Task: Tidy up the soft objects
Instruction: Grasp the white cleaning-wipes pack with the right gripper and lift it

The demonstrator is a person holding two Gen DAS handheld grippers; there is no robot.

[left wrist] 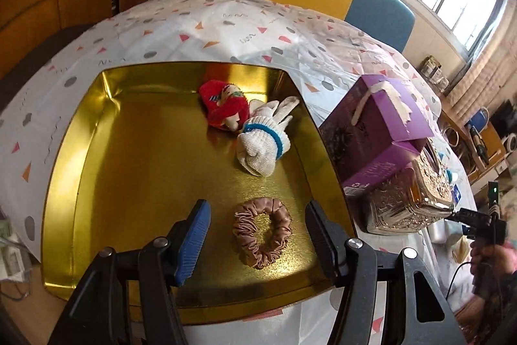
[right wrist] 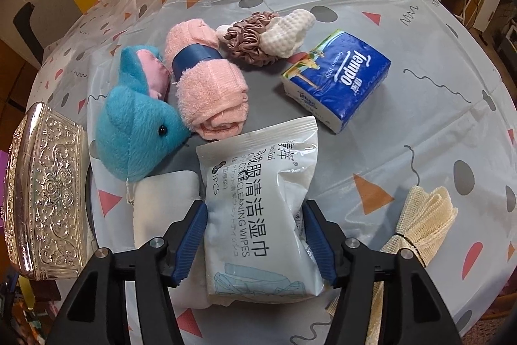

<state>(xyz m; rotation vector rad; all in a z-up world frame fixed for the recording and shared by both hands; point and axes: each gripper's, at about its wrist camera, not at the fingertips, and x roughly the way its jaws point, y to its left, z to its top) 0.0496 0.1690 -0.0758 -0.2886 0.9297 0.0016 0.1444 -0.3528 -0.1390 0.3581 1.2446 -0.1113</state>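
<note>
In the left wrist view my left gripper [left wrist: 257,209] stands open above the near part of a gold tray [left wrist: 64,183]. A pink-brown scrunchie [left wrist: 262,233] lies on the tray floor between the fingers, untouched. Farther back in the tray lie a white knitted glove with a blue band [left wrist: 263,141] and a red plush toy [left wrist: 223,105]. In the right wrist view my right gripper [right wrist: 254,206] points down over a white pack of cleaning wipes [right wrist: 258,183]. The pack lies flat between the blue pads and does not look squeezed.
On the table lie a blue plush toy [right wrist: 135,131], a rolled pink towel [right wrist: 206,86], a brown scrunchie [right wrist: 250,42], a white waffle cloth [right wrist: 290,31], a Tempo tissue pack [right wrist: 336,76] and a cream mesh cloth [right wrist: 420,222]. An ornate metal box [left wrist: 410,202] and a purple box [left wrist: 378,125] stand right of the tray.
</note>
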